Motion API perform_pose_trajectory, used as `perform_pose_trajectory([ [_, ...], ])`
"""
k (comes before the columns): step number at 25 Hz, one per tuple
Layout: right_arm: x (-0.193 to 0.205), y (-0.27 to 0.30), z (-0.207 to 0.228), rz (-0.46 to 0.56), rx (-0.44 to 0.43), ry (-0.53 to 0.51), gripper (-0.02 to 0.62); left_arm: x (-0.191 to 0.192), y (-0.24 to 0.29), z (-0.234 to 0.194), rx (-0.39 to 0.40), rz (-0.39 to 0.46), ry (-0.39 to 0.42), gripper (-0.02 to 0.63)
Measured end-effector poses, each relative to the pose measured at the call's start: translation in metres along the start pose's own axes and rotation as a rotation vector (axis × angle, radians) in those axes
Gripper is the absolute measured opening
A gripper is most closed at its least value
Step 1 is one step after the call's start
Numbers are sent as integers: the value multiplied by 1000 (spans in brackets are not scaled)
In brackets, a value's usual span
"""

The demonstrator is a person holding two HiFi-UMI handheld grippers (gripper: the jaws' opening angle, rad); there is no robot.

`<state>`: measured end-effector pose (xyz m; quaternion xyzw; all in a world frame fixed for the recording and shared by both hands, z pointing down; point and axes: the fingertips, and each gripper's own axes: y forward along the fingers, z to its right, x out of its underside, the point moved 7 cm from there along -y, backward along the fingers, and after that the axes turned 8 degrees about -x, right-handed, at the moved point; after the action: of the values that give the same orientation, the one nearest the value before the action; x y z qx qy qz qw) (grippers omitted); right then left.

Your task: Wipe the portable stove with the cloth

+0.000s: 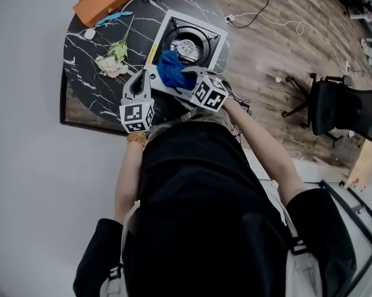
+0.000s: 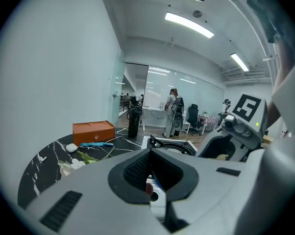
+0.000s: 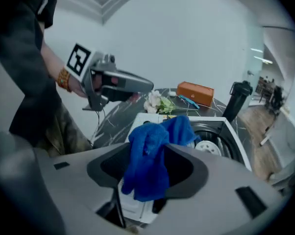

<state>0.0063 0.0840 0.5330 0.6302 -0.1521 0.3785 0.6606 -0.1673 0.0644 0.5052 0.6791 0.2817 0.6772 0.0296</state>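
Observation:
The white portable stove (image 1: 167, 25) stands on the black marble table (image 1: 84, 79), its round burner (image 3: 209, 147) bare. A crumpled blue cloth (image 1: 172, 70) lies over the stove's near edge. My right gripper (image 1: 185, 79) is at that edge with its jaws spread wide, and the cloth (image 3: 148, 156) hangs loosely between them, not pinched. My left gripper (image 1: 138, 79) hovers just left of the stove (image 2: 170, 144), its jaws together with nothing in them. In the right gripper view the left gripper (image 3: 143, 86) hangs above the table's near side.
An orange box (image 1: 102, 0), a blue pen-like item (image 1: 114, 17), a small white object (image 1: 89, 34) and a bunch of flowers (image 1: 113, 62) lie left of the stove. A black bottle (image 3: 237, 101) stands behind it. An office chair (image 1: 340, 107) and cables sit on the wooden floor to the right.

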Motion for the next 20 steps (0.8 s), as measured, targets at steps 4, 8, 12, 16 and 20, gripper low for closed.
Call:
perform_pose_trajectory([
  [4,-11,15,13,-60,119,-178,241,14,2,4,-14,-72,-8,6],
  [8,-7,60,19,-170,-61,-220,213,22,-2,7,-13,-89,15,6],
  [12,-14,64,22,-190,-139,-93,137,26,3,14,-16,-146,65,6],
  [16,-17,64,20,-256,-107,46,124,49,23,15,36,-269,104,6],
  [20,-6,56,19,-276,-70,67,117,66,37,17,63,-342,118,6],
])
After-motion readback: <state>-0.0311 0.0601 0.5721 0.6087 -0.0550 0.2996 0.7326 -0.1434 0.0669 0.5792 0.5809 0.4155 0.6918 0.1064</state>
